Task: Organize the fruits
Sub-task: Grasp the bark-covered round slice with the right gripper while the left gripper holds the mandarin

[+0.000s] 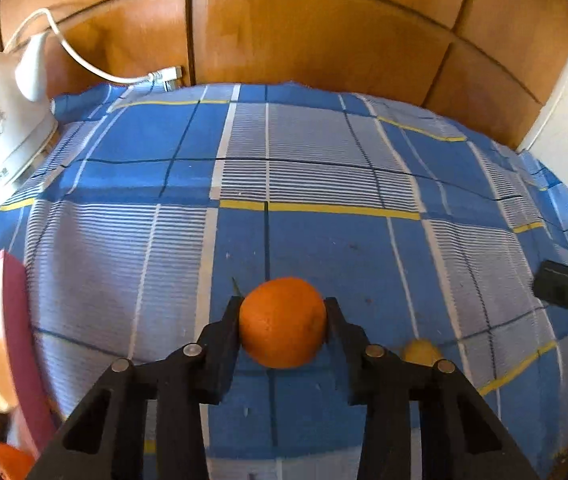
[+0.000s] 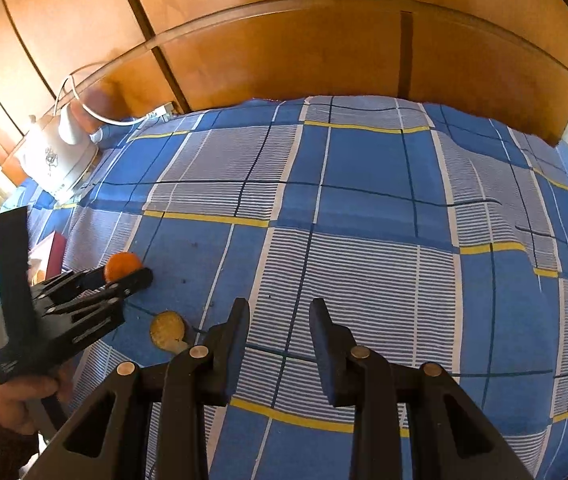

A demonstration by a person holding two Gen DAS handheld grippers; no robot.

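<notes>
My left gripper is shut on an orange, held just above the blue checked cloth. The same orange shows in the right wrist view between the left gripper's fingers. A yellow lemon lies on the cloth to the right of the orange; it also shows in the right wrist view, left of my right gripper. My right gripper is open and empty above the cloth. Its tip shows at the right edge of the left wrist view.
A pink box stands at the left edge, with another orange fruit by it. A white kettle with a white cord stands at the back left. Wooden cabinet doors rise behind the table.
</notes>
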